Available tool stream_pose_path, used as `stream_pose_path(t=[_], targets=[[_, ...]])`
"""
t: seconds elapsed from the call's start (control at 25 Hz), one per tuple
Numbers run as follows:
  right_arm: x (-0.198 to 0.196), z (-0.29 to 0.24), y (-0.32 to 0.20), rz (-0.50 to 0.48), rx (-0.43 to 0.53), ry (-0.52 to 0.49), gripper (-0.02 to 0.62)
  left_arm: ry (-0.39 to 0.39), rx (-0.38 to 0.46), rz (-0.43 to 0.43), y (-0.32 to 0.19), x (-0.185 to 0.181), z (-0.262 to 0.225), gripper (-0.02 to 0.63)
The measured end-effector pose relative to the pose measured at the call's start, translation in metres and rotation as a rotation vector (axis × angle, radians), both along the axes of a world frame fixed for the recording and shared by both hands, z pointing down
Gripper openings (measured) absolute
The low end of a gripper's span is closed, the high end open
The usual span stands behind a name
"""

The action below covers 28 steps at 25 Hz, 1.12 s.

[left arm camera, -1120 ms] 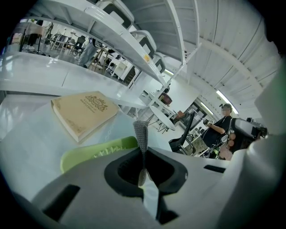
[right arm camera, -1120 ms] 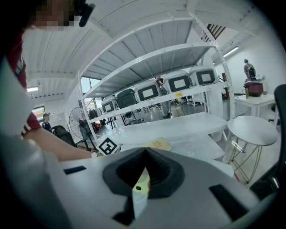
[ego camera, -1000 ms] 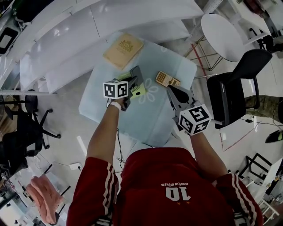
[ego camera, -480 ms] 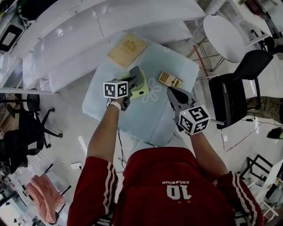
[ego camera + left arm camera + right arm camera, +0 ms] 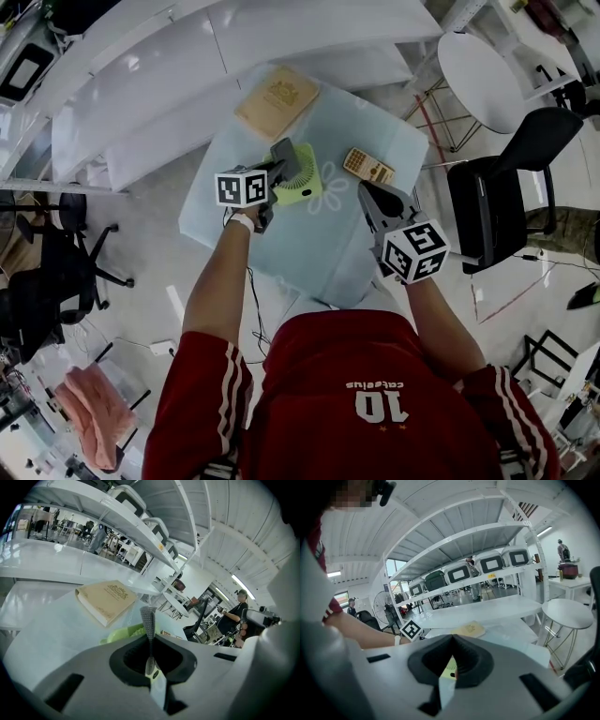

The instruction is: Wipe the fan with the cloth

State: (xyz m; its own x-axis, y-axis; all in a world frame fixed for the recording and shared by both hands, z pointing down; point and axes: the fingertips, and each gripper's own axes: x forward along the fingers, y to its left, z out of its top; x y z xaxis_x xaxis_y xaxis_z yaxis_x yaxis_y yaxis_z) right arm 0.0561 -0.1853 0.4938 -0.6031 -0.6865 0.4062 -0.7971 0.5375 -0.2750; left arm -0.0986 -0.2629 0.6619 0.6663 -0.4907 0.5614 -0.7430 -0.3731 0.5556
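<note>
Left gripper [image 5: 149, 616]: jaws are being seen pressed together, with only their own grey pads between. In the head view its tips [image 5: 283, 150] are being shown at 11 o'clock of the fan [image 5: 309, 190], just over its rim. Whether they are touching it cannot be told. No cloth is being held.

Right gripper [image 5: 452, 641]: jaws are also being seen closed on nothing. It [image 5: 367, 189] is being held apart from the fan, at the fan's 3 o'clock.

The green fan is lying near the middle of the table [image 5: 328, 258]. A book [image 5: 277, 97] is at its 12 o'clock and a tan keypad [image 5: 367, 166] at its 2 o'clock, both apart from it. In the left gripper view the fan [image 5: 123, 633] is being seen just below the jaws, with the book [image 5: 105, 602] beyond.

No cloth is being seen on the table. Only a pink fabric [image 5: 94, 422] is being seen, far off at 8 o'clock, and it cannot be confirmed as the cloth.

Judgement: wiping is not yet being done, since the cloth is missing from both grippers.
- The cloth should be fetched first, likely by the right gripper, and pinched with plenty bunched up.
- The fan should be steadied by the left gripper at its base or rim, not on the grille.
- Strokes should be light and drawn toward the steadied side, since a light fan is likely to skid on the smooth top.
- The keypad should be kept out of the sweep.
</note>
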Motion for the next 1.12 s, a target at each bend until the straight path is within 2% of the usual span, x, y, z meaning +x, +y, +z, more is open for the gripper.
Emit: stream_pose_path(t=[0.6,1.12], targets=[[-0.013,0.000,0.001,-0.008,-0.003,0.001,0.003,-0.028,-0.005,-0.025,0.006,-0.027,0.005,0.020],[-0.016,-0.001,0.008,-0.005,-0.001,-0.001,0.003,-0.019,-0.005,-0.056,0.013,-0.043,0.004,0.020]])
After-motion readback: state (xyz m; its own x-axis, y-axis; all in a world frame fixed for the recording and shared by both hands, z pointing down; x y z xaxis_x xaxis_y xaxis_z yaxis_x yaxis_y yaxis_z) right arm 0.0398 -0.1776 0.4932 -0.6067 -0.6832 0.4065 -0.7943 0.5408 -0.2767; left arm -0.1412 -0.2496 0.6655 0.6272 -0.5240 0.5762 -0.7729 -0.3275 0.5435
